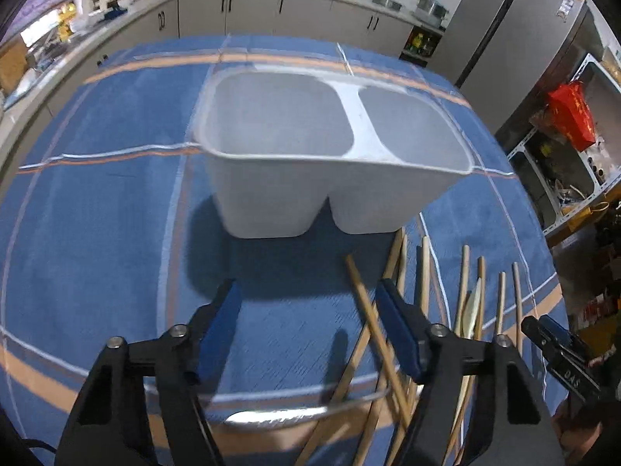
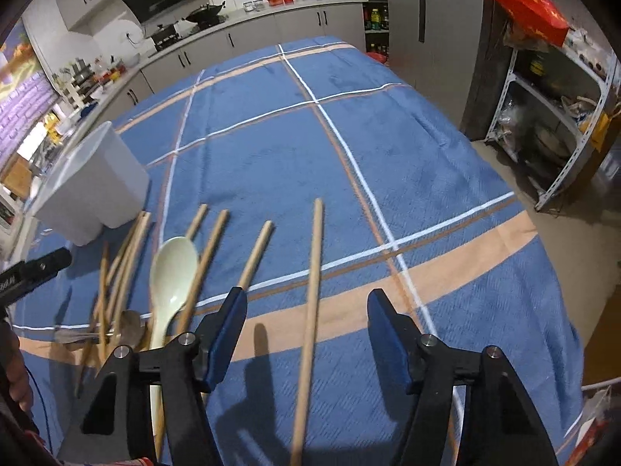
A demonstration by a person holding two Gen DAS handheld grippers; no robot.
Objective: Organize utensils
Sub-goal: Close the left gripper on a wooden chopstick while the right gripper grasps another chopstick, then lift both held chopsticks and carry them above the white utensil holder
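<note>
A blue tablecloth point(image 2: 271, 163), crossed by thin white lines and wider orange-tan bands in a plaid grid, is seen across the centre of both views. A plain white two-compartment holder point(image 1: 271, 194) is shown in the middle of the left wrist view. Light tan wooden chopsticks point(image 2: 310, 291) and a pale cream spoon point(image 2: 170, 272) are seen low in the right wrist view. The left hand-held gripper point(image 1: 308, 310) and the right hand-held gripper point(image 2: 306, 318) are coloured black with dark blue pads. Grey cabinets point(image 1: 252, 11) with black handles are seen along the top, and a red bag point(image 1: 572, 112) at the right edge.
</note>
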